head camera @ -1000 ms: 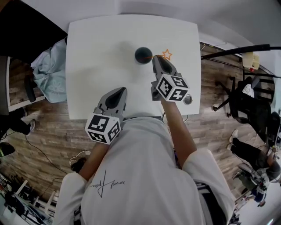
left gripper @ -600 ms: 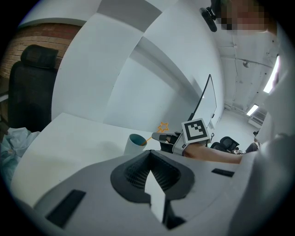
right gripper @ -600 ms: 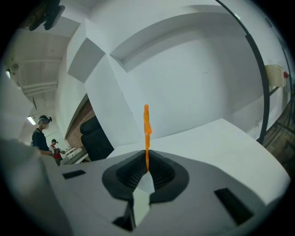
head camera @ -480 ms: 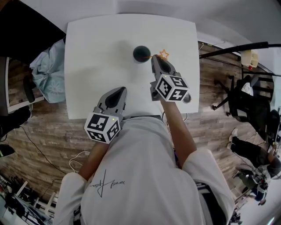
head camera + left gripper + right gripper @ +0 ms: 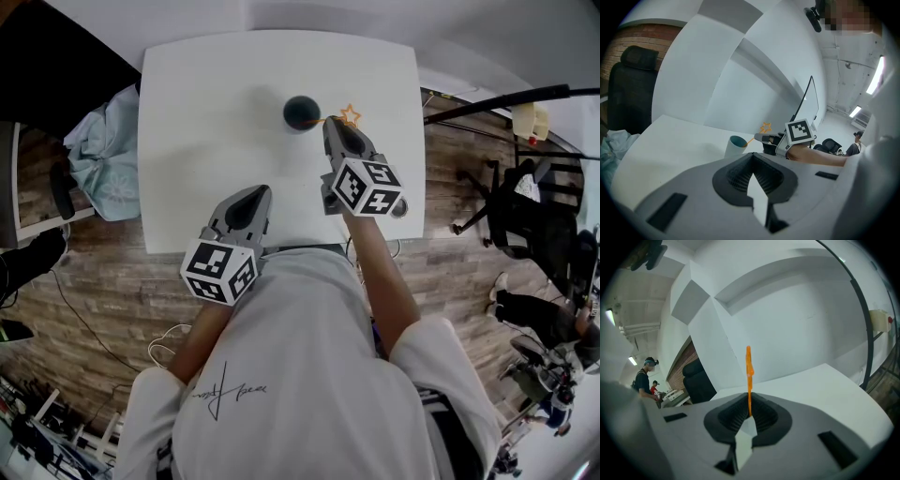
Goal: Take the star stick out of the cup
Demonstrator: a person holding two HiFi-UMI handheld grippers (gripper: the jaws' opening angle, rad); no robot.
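Star stick (image 5: 350, 115) in cup (image 5: 302, 112)

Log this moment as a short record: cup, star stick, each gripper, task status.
cup: dark teal cup, upright on the white table
stick: orange star-topped stick, leaning out over the cup's rim, lower end inside the cup
right gripper: right gripper beside the cup; jaws have just been closing and now clamp the stick's shaft
left gripper: left gripper jaws together, nothing between them, over the table's near edge, apart from the cup
status: stick gripped, not yet lifted out
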